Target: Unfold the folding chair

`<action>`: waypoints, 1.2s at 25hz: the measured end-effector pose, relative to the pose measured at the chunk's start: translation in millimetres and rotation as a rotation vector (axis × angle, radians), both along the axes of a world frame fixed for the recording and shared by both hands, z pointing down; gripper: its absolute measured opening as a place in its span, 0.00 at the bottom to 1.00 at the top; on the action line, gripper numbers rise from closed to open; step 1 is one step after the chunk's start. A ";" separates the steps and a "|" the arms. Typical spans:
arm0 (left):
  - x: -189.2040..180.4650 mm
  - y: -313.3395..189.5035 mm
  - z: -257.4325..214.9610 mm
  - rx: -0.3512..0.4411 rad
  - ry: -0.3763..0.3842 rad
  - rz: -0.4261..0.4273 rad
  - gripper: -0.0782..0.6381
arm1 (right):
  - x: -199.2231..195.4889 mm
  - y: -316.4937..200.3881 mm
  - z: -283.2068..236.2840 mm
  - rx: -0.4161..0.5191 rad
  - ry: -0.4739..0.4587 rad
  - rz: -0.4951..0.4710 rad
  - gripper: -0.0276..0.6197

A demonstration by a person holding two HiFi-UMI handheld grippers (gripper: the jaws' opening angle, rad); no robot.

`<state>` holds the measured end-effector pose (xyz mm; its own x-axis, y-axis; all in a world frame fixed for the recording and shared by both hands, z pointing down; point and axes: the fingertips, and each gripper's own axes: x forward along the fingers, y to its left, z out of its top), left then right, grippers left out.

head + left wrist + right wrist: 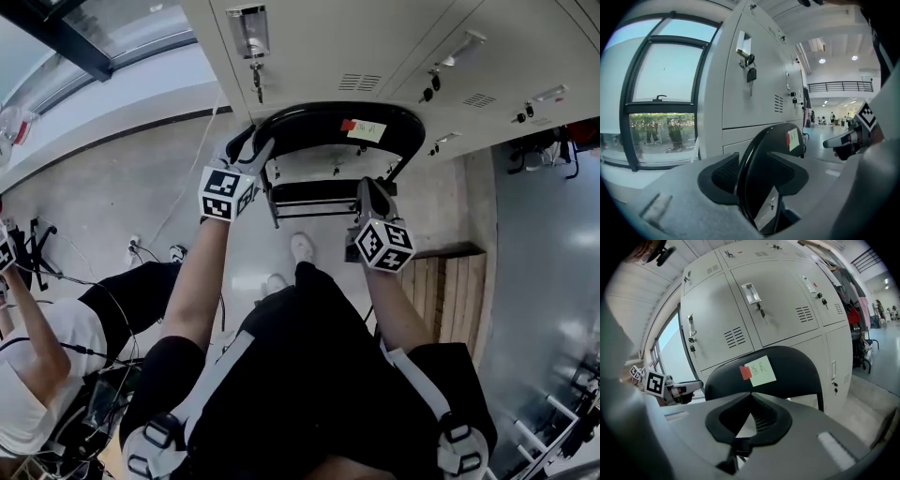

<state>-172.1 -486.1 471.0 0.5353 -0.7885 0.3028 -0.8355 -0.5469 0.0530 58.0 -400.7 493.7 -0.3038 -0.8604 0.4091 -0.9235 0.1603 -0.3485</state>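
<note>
The folded black chair (328, 127) leans upright against the grey lockers, a pale sticky note (367, 131) on its backrest. My left gripper (255, 150) is at the backrest's left edge. In the left gripper view its jaws stand open with the backrest's rim (754, 154) running between them. My right gripper (370, 192) hovers in front of the folded seat (319, 192), lower and to the right. In the right gripper view it (751, 399) is shut with nothing held, and the backrest (787, 366) rises just beyond it.
Grey lockers (394, 47) with keys (256, 80) hanging from a door stand right behind the chair. A person (56, 347) sits on the floor at the left among cables. A wooden pallet (450, 291) lies at the right. A window (661, 103) is at the left.
</note>
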 end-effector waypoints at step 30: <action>21.3 -20.3 41.1 -0.081 -0.143 0.292 0.43 | 24.0 27.6 45.2 -0.143 -0.011 0.017 0.05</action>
